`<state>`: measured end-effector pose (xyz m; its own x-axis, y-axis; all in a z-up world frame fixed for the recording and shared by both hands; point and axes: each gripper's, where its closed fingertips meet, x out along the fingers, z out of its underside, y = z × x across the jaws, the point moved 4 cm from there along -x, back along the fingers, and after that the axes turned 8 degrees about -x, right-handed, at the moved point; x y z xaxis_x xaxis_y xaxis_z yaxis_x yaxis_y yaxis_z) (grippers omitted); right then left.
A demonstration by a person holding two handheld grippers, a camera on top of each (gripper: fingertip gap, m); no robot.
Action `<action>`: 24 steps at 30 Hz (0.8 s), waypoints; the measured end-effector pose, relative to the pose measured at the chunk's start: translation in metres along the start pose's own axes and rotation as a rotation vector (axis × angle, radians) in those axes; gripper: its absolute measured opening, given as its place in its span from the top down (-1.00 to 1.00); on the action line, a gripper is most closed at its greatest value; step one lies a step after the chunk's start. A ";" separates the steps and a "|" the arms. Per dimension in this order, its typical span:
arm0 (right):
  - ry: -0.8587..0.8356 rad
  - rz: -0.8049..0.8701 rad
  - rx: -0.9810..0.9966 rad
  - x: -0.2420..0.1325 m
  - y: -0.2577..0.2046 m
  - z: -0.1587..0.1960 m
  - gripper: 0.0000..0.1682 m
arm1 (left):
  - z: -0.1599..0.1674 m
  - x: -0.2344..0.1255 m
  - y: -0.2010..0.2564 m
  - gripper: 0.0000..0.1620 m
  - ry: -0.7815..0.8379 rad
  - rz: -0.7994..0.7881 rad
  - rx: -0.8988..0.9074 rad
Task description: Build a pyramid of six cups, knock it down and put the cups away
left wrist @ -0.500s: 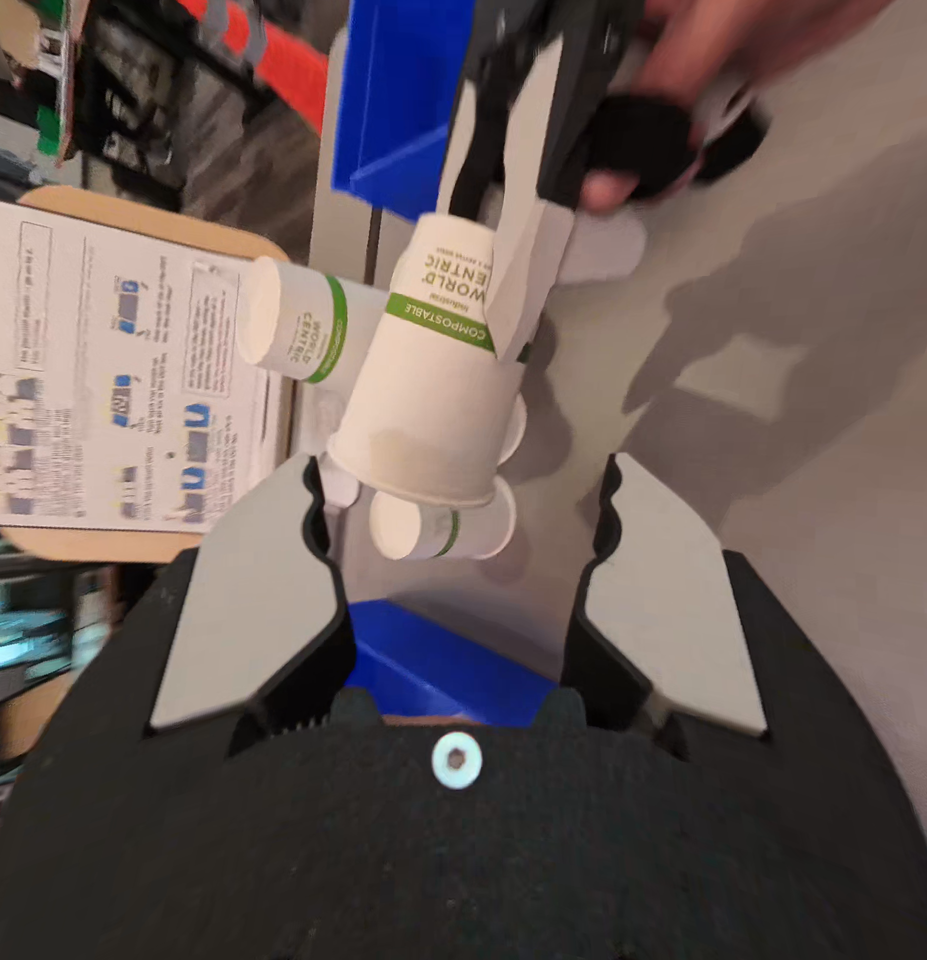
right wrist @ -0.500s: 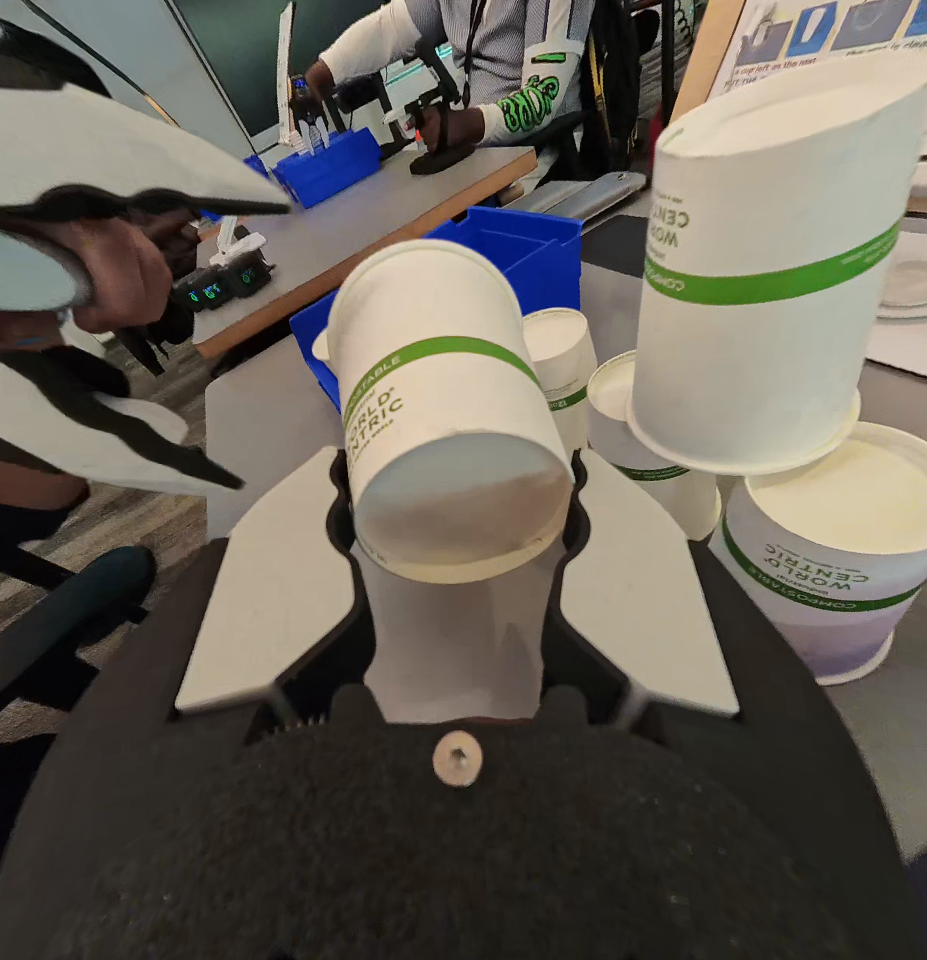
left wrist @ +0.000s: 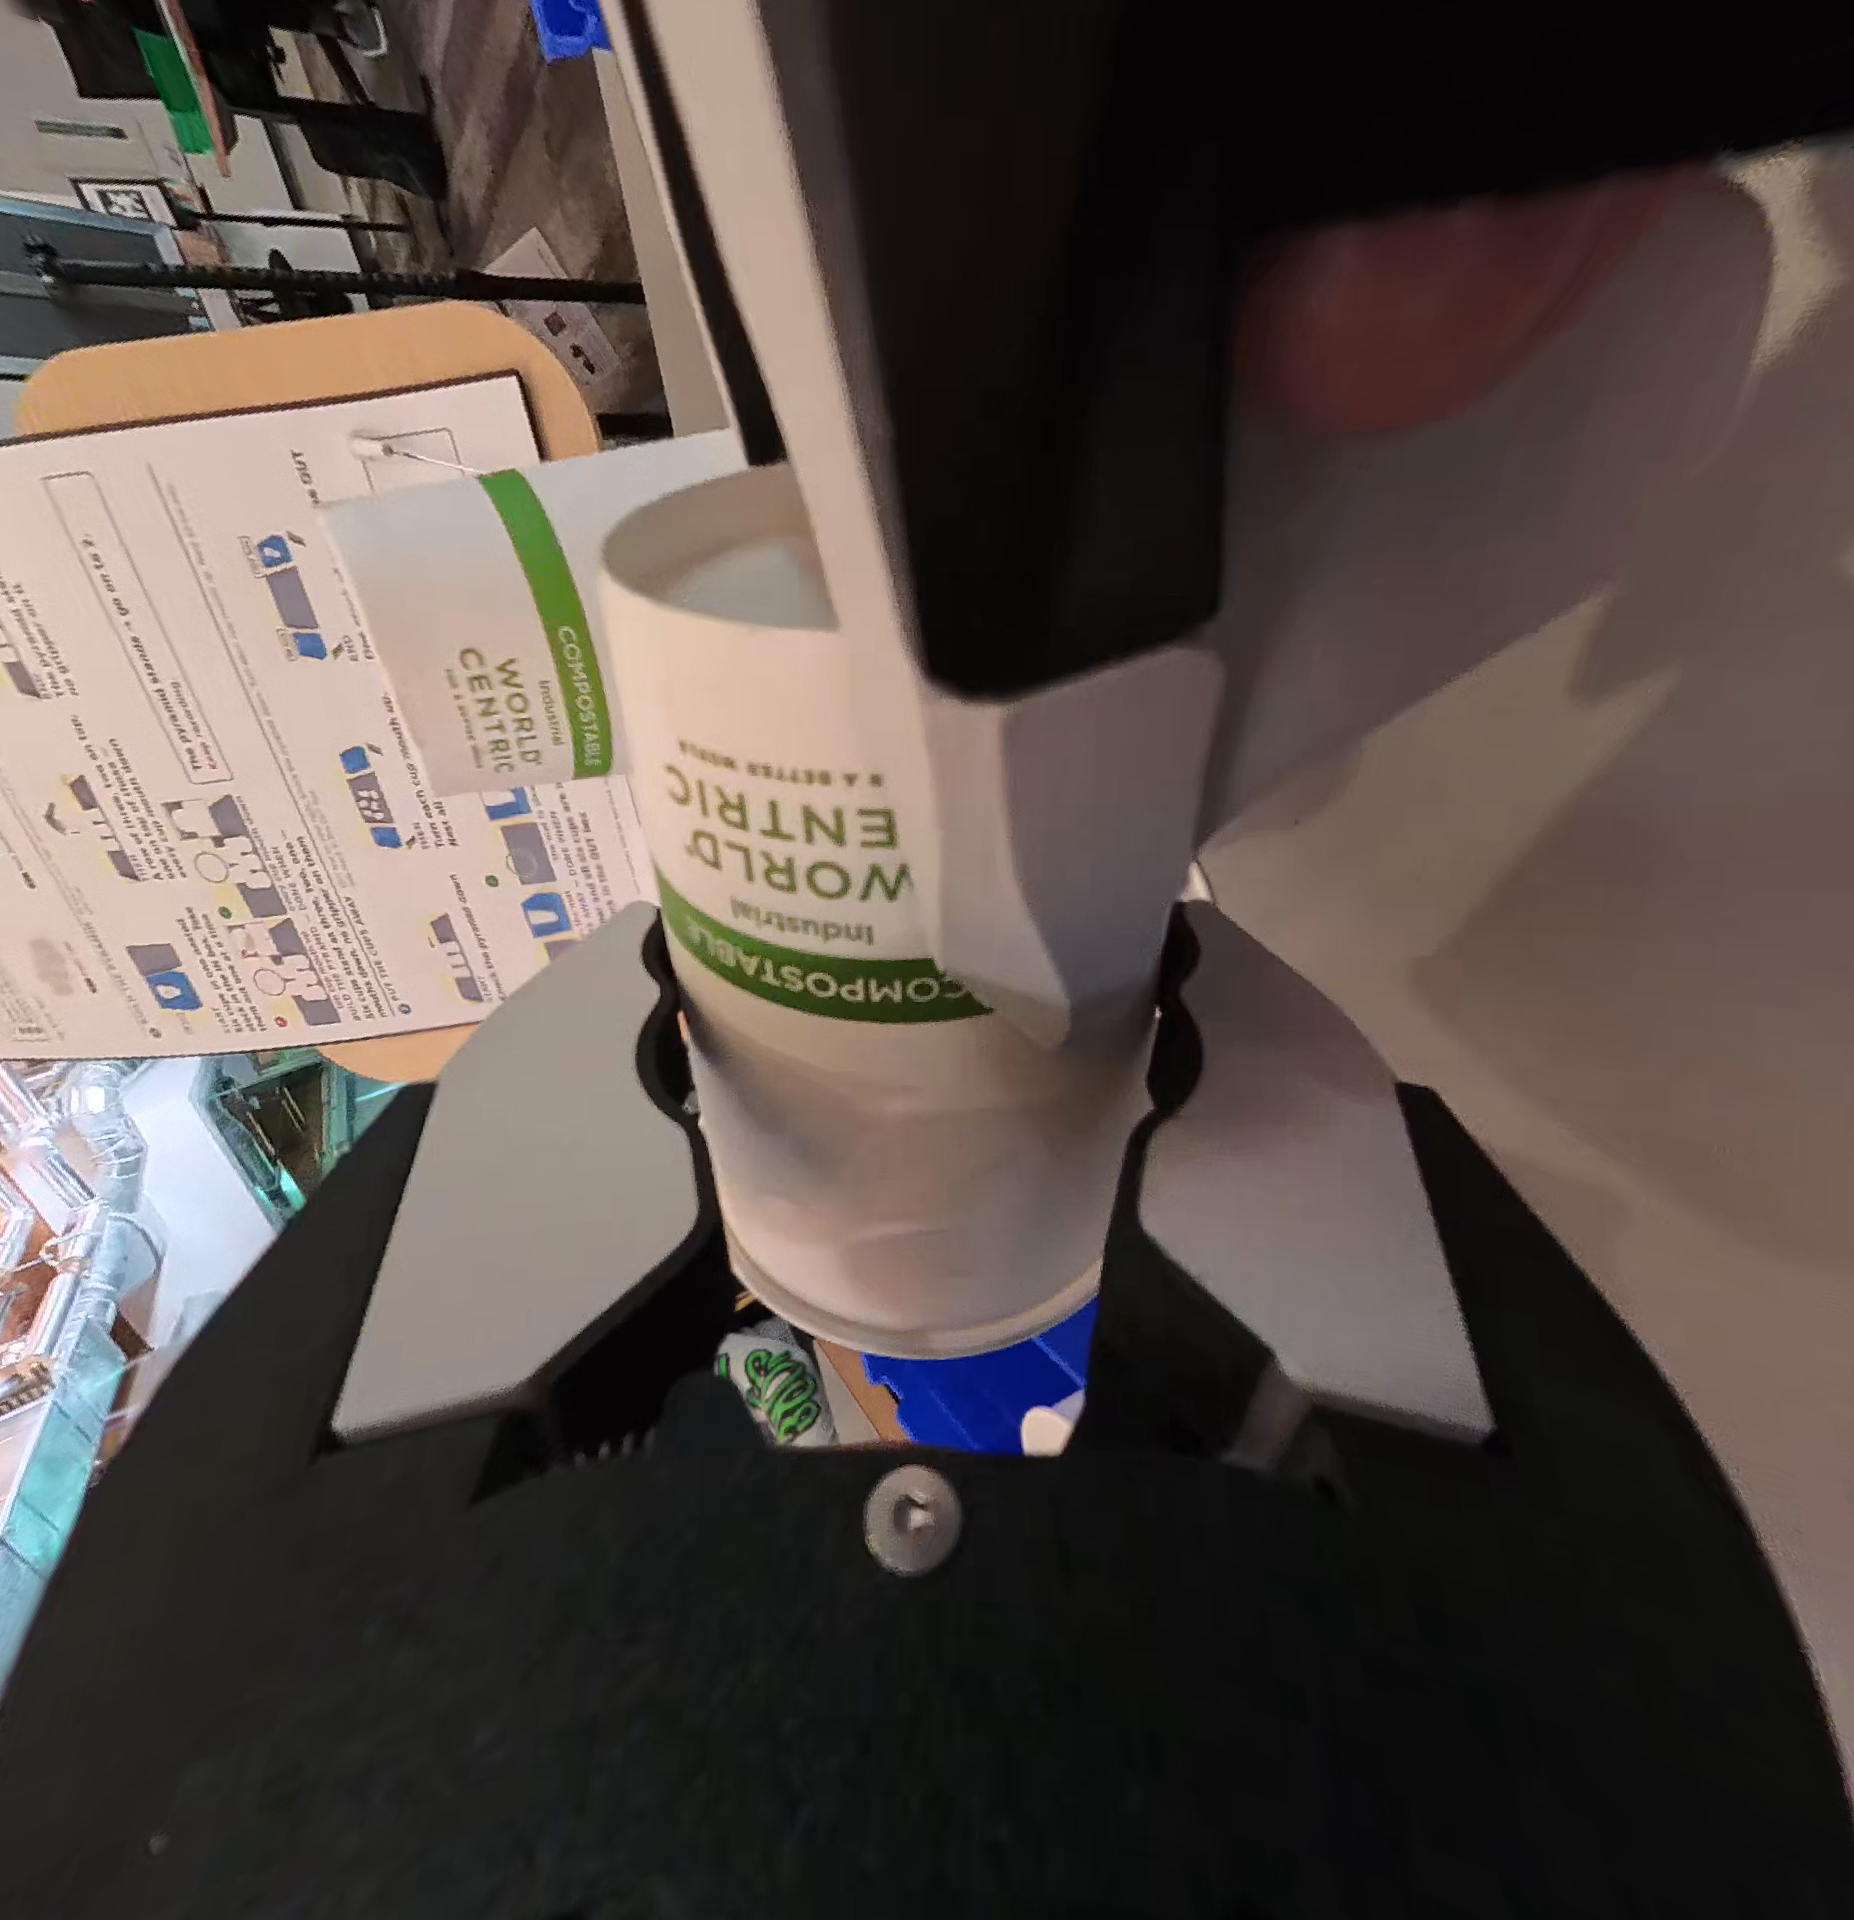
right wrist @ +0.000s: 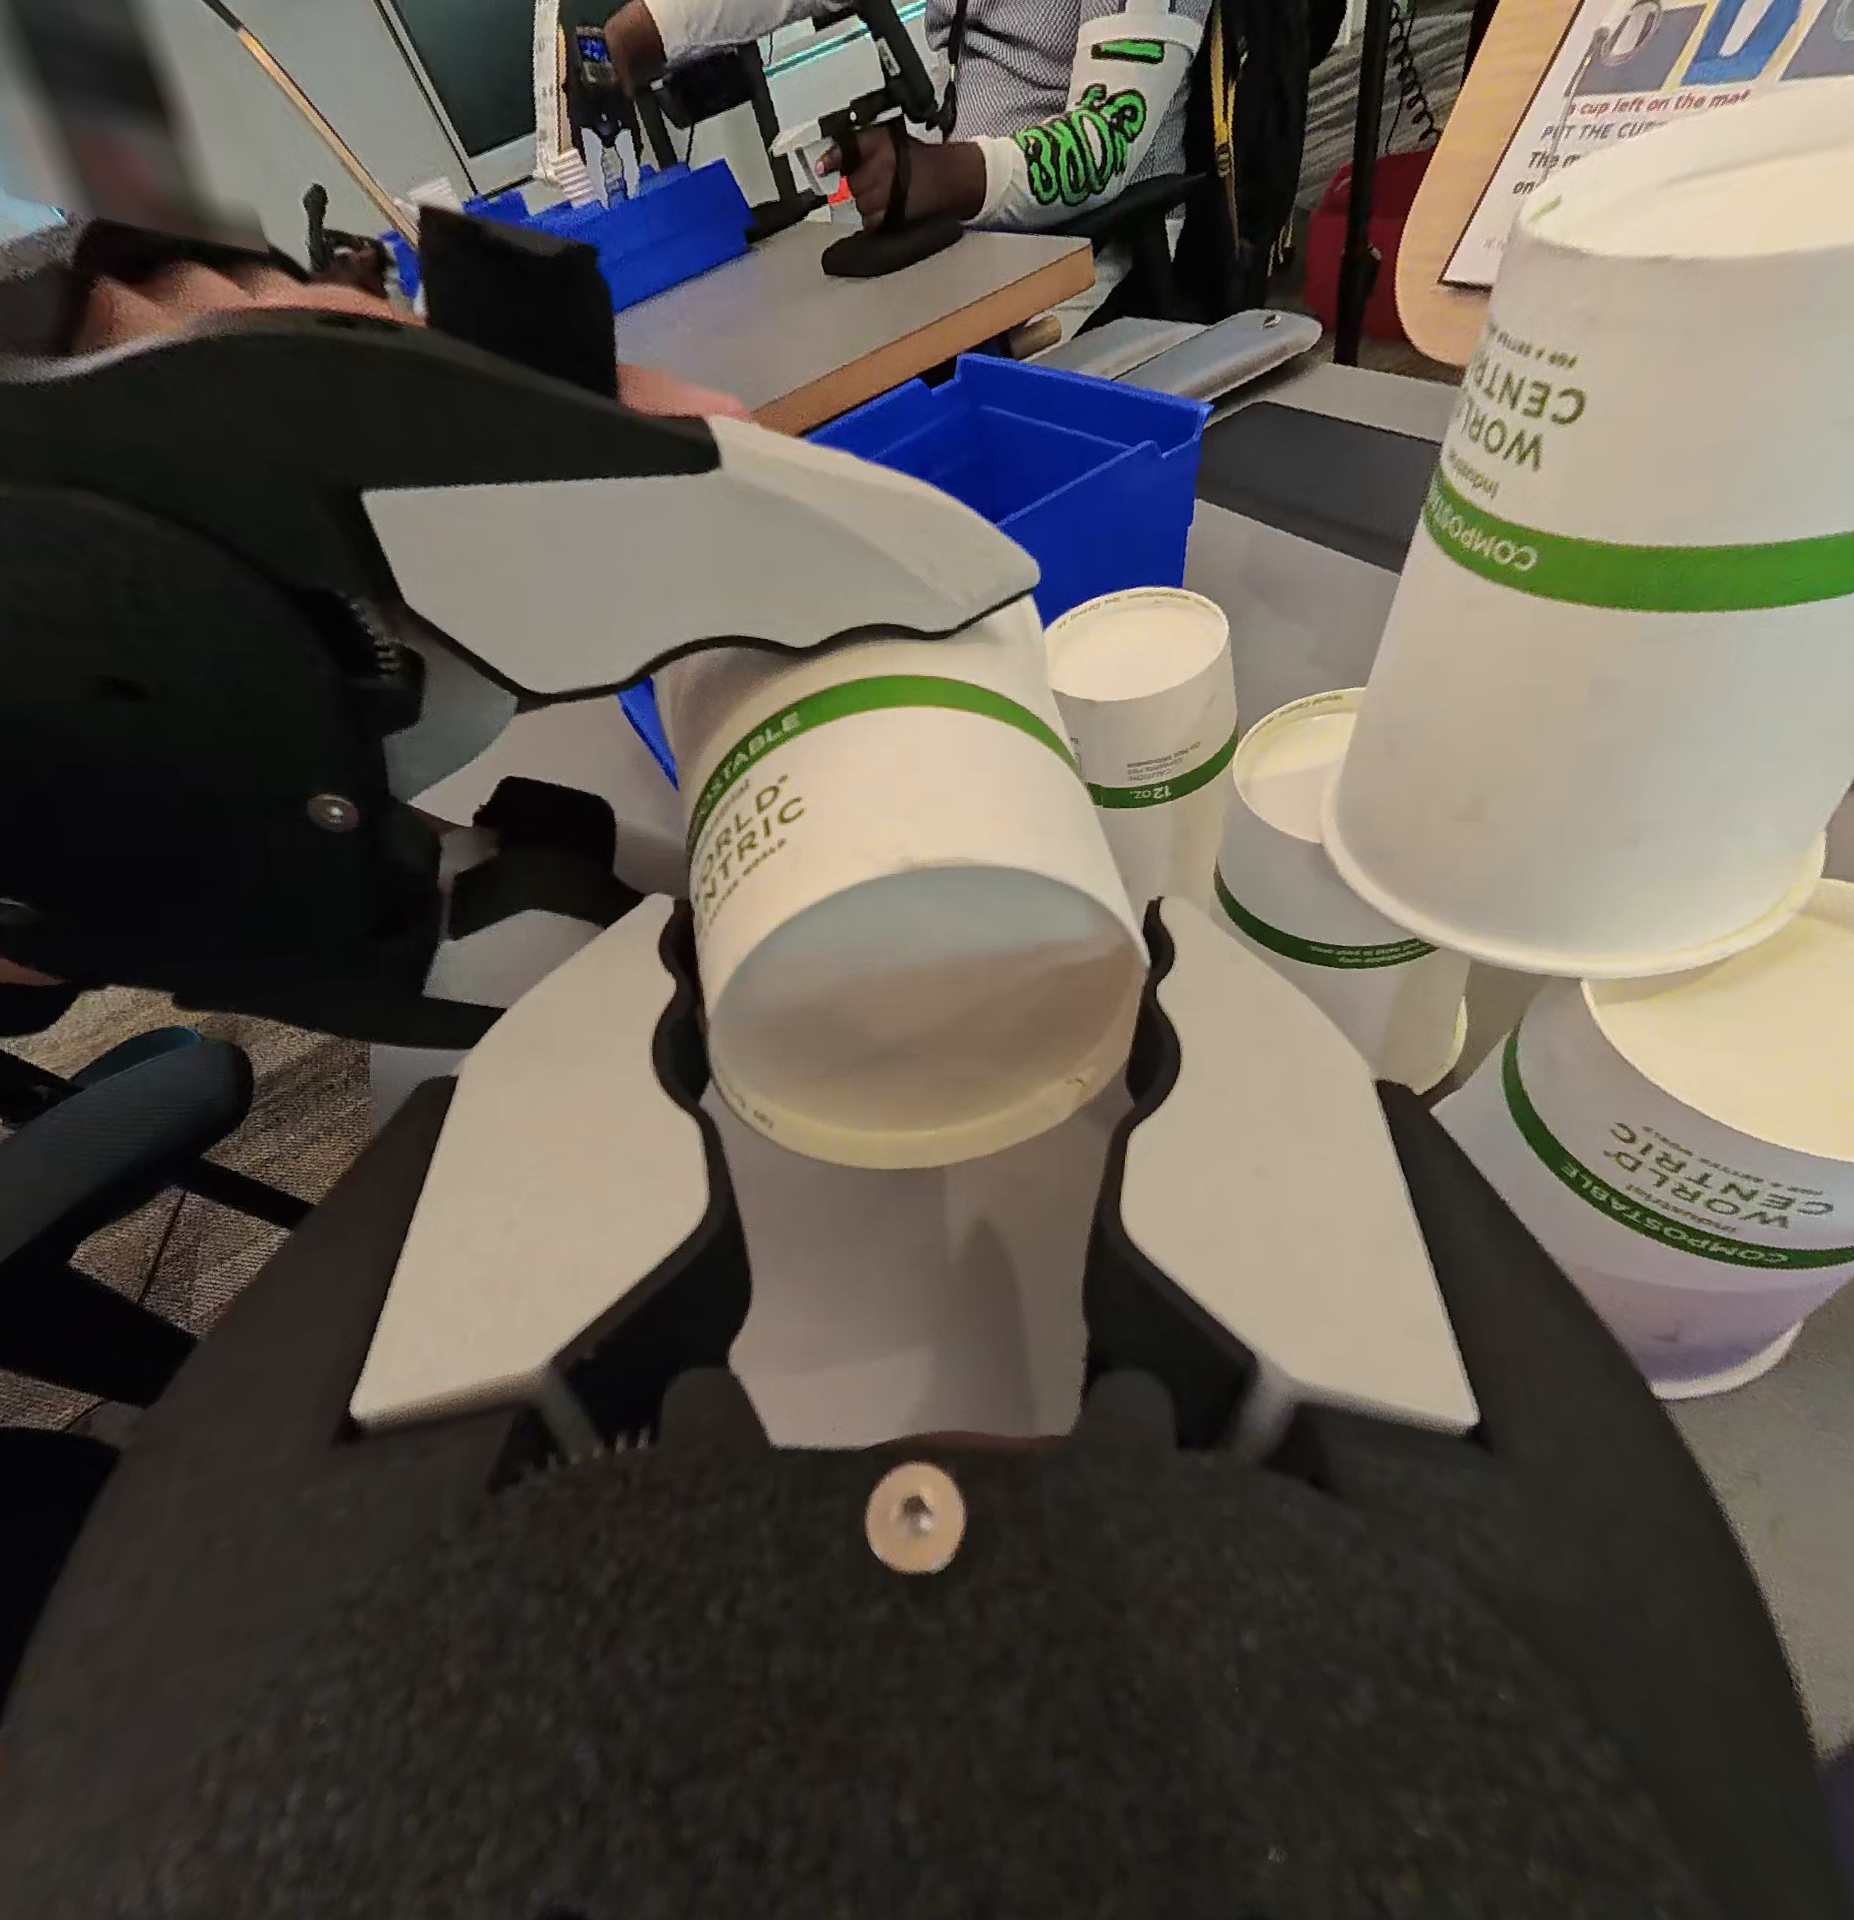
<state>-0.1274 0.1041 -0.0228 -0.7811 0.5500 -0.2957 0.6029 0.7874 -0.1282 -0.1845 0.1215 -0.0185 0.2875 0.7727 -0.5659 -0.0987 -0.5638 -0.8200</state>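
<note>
A white paper cup with a green band (right wrist: pixel 902 914) is held in the air between both grippers, lying nearly on its side above the grey table (right wrist: pixel 1785 1507). The right gripper (right wrist: pixel 912 997) has its fingers clamped on the cup's sides near the open rim. The left gripper (left wrist: pixel 912 1049) has its fingers clamped on the same cup, one above and one below it; in the right wrist view it reaches in from the left, its upper finger (right wrist: pixel 694 561) resting on top of the cup.

Just to the right stands a partly built pyramid: one cup upside down on the table (right wrist: pixel 1681 1164) with a tilted upside-down cup (right wrist: pixel 1629 582) resting on its base, and two more upturned cups (right wrist: pixel 1146 717) behind. A blue bin (right wrist: pixel 1058 468) sits farther back.

The double grip could, in my judgement, crush or dent the thin paper wall. The tilted cup looks poorly seated, so a nudge from the nearby right gripper could topple it.

Only the left wrist view shows a printed instruction sheet (left wrist: pixel 175 727) on a wooden board and another cup (left wrist: pixel 466 623) beyond the held one. Only the right wrist view shows the stack, the bin and a person seated at a far table (right wrist: pixel 902 281).
</note>
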 end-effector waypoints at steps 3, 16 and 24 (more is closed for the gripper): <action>0.023 0.015 -0.041 -0.002 0.000 0.000 0.06 | 0.002 0.000 0.001 -0.06 0.024 -0.024 -0.048; 0.086 0.086 -0.104 -0.034 -0.038 0.078 0.08 | 0.073 0.029 -0.097 -0.06 0.452 -0.063 -1.338; 0.089 0.048 -0.097 -0.033 -0.048 0.076 0.14 | 0.061 0.083 -0.093 -0.07 0.405 -0.116 -1.596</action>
<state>-0.1182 0.0266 -0.0792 -0.7654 0.6070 -0.2137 0.6251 0.7802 -0.0227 -0.2091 0.2561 0.0054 0.4626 0.8522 -0.2444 0.8839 -0.4219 0.2019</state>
